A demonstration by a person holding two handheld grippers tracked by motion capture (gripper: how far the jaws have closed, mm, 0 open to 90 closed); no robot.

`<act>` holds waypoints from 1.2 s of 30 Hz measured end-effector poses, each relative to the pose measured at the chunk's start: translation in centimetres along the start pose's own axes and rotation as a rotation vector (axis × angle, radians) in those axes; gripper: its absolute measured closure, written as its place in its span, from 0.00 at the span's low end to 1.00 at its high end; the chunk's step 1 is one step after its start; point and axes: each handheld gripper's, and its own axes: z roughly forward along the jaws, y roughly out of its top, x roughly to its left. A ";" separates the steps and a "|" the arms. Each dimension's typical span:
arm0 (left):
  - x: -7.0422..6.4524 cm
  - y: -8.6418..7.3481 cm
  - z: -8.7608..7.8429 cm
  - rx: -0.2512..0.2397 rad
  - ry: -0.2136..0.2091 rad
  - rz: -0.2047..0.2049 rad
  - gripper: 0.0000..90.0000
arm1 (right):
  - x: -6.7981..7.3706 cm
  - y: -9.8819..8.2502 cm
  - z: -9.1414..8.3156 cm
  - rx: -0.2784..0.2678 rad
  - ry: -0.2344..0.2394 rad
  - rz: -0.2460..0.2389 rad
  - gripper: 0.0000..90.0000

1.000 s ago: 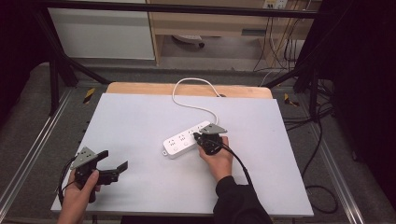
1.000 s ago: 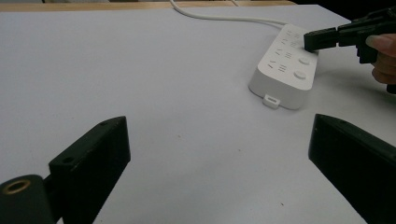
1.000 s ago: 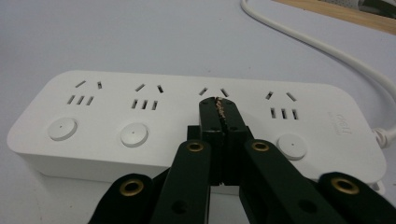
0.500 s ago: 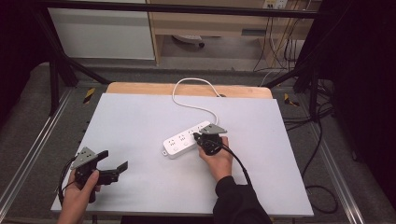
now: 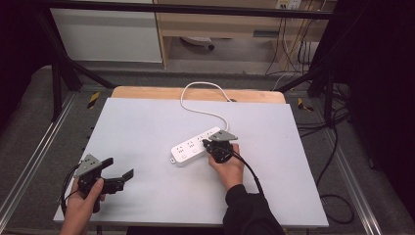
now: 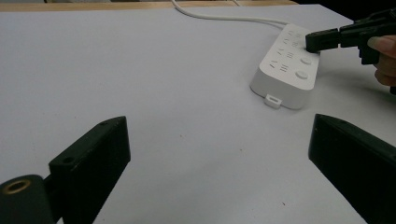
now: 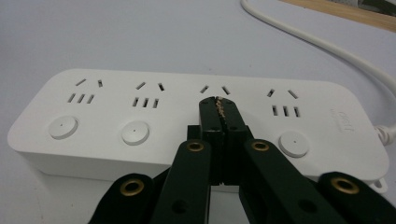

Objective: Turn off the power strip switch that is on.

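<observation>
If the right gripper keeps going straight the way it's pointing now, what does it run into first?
The right gripper, jaws shut, is already down on the top of the white power strip, at the third group of sockets from the left in its own view. Going on, it would likely meet that face; whether it touches yet is unclear.

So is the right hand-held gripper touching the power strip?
Touching. The right gripper view shows the shut right hand-held gripper resting on the power strip, over its third button.

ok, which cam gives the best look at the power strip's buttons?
Right gripper view: the power strip is close, three round buttons clear, with the shut right hand-held gripper covering the third spot. Left gripper view shows it small and oblique. In the high view the buttons are too small to make out.
</observation>
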 end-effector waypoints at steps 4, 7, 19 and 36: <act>0.0 0.0 0.0 0.001 -0.001 0.004 0.06 | -0.1 -0.1 0.0 -0.006 0.002 0.007 1.00; 0.0 0.0 0.0 0.001 0.000 0.004 0.06 | -0.1 -0.1 0.0 -0.005 0.002 0.009 1.00; 0.0 0.0 0.0 -0.001 0.002 0.002 0.06 | -0.1 -0.2 0.0 -0.013 0.003 0.027 1.00; 0.1 0.0 0.0 -0.001 0.002 0.000 0.06 | -0.2 -0.2 -0.1 -0.014 0.007 0.030 1.00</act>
